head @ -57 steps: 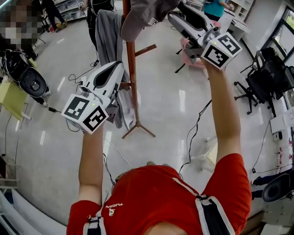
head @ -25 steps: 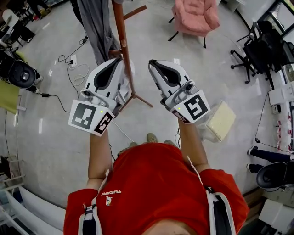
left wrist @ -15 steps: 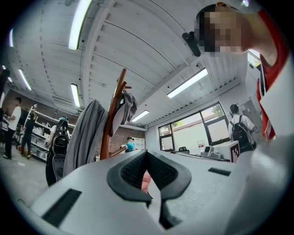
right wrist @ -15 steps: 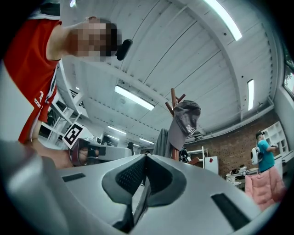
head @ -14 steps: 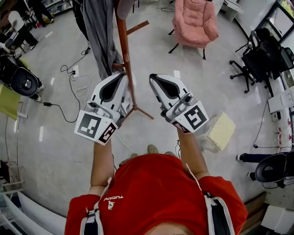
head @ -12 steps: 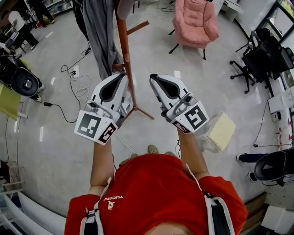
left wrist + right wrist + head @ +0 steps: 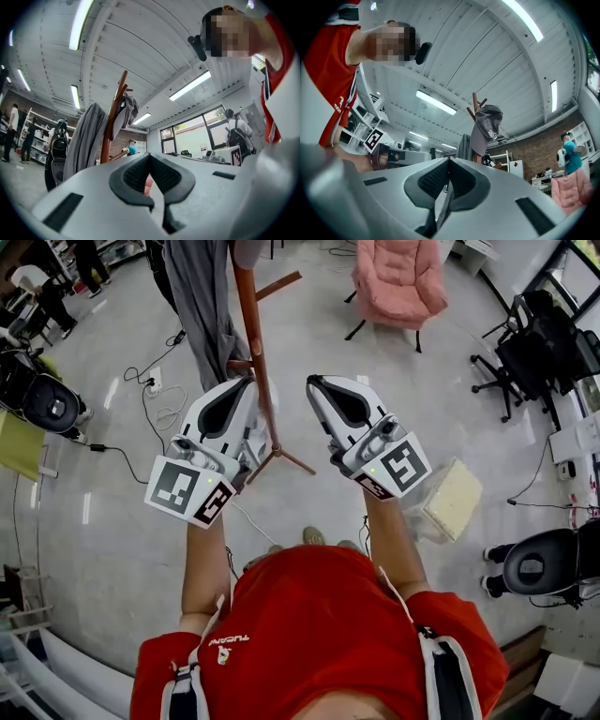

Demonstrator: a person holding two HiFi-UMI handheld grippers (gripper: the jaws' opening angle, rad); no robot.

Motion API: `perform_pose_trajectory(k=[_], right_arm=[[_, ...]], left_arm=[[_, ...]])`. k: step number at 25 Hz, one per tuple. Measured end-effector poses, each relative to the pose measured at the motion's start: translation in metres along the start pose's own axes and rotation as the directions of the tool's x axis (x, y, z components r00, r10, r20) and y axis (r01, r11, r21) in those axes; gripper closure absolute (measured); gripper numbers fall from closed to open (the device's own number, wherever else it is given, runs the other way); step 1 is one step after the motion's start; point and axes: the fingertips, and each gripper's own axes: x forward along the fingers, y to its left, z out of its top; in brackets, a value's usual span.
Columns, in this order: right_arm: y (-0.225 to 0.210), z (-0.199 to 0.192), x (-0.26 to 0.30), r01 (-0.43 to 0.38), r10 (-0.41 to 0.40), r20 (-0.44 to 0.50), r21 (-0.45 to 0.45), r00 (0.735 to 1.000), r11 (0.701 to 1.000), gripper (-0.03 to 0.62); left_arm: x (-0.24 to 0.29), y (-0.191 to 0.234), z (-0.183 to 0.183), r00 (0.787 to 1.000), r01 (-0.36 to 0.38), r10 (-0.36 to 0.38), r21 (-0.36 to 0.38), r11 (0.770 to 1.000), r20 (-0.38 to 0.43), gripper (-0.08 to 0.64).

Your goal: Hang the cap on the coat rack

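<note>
**Q:** Where is the cap?

**A:** The grey cap hangs from a top peg of the wooden coat rack, with white lettering on its side. Neither gripper touches it. In both gripper views it sits high on the rack, well apart from the fingers.

**Q:** How are the two grippers placed?

**A:** A person in a red shirt holds them up side by side in front of the chest, tips aimed toward the rack. In the head view the left gripper sits just left of the rack's pole. The right gripper sits just right of it, so the pole runs between them.

**Q:** Are they holding anything?

**A:** No. The left gripper's fingers are clenched together at the tips with nothing caught between them. Only a sliver of pink background shows through the slit lower down. The right gripper's fingers are also clenched tight and empty.

**Q:** What else is around?

**A:** A long grey coat hangs on the rack's left side. A pink armchair stands on the glossy floor beyond the rack. Cables trail near the rack's foot. A pale square block lies on the floor beside the right forearm, and a black office chair stands at the far right.
</note>
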Motion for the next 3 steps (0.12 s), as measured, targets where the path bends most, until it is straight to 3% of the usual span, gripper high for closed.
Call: perform_pose_trajectory(k=[3], right_arm=[[0.0013, -0.0009, 0.0013, -0.004, 0.004, -0.001, -0.003, 1.0, 1.0, 0.569]], left_arm=[[-0.0003, 0.0019, -0.0014, 1.0, 0.001, -0.001, -0.004, 1.0, -0.001, 0.552]])
